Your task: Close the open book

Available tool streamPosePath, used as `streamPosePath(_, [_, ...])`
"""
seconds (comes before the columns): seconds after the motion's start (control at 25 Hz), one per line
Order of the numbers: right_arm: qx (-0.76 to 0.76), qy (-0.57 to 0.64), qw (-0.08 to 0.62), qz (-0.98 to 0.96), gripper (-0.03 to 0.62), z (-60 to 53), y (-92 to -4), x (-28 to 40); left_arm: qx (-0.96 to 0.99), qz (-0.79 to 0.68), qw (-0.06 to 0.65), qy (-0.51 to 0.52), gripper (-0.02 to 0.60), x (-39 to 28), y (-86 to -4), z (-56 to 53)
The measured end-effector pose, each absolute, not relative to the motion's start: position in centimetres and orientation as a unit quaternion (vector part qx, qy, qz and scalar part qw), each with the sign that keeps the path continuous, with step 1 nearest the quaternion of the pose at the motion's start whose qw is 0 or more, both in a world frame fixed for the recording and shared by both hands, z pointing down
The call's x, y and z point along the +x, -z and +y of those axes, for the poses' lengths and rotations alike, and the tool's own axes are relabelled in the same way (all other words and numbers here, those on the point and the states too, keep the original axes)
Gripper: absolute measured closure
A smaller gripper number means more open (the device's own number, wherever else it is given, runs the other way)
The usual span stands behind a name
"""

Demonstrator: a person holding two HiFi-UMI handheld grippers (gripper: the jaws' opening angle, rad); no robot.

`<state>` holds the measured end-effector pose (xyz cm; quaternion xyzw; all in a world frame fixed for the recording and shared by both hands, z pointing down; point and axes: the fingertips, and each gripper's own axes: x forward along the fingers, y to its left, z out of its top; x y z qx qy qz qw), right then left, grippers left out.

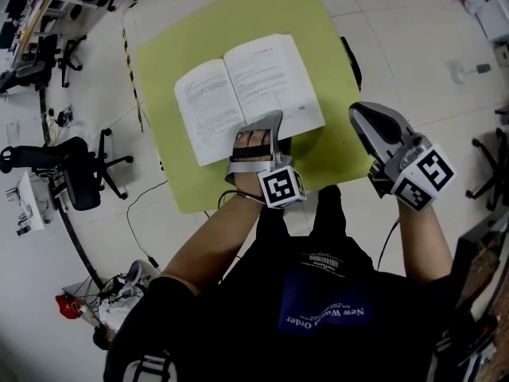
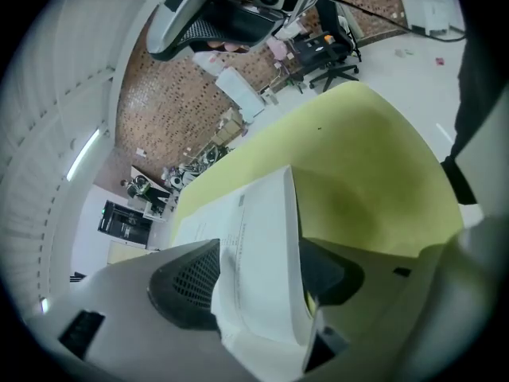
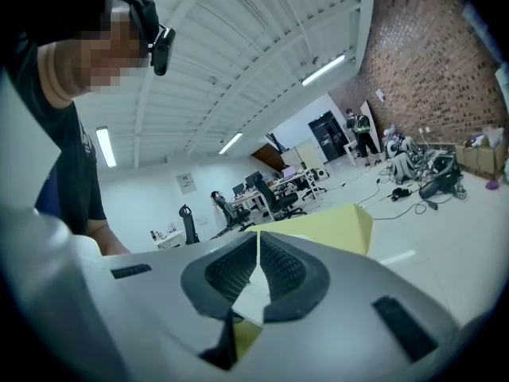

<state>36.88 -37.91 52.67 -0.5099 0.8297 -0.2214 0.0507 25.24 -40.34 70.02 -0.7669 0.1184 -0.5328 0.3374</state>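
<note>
Pages of the open book (image 1: pixel 246 94), probably light and floppy, lay at the middle of the tabletop (image 1: pixel 159 70), their near edge, a fair gripping place, between the wide-apart jaws of the left gripper (image 1: pixel 258 130); the right gripper (image 1: pixel 359 116) had its jaws shut, empty.

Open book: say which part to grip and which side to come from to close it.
Probably best to grip the right-hand page block at its near edge, coming from the near side. The book lies flat and open, and that edge shows thickness to clamp. The open left gripper straddles it.
</note>
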Motion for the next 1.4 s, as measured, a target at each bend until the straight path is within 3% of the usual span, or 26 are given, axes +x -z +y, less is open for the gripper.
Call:
streamPosePath(0.28, [-0.502,0.225,0.043,0.834,0.609,-38.2,-52.6,35.9,-0.817,0.134,0.289,0.481,0.35,25.1,-68.3,-40.2])
streamPosePath(1.0, [-0.449,0.216,0.007,0.867,0.609,-41.3,-51.3,28.6,-0.927,0.243,0.053,0.28,0.377,19.2,-62.9,-40.8])
streamPosePath(1.4, [-0.412,0.214,-0.01,0.885,0.609,-43.5,-50.9,23.7,-0.924,0.266,0.025,0.274,0.385,15.5,-62.3,-41.6])
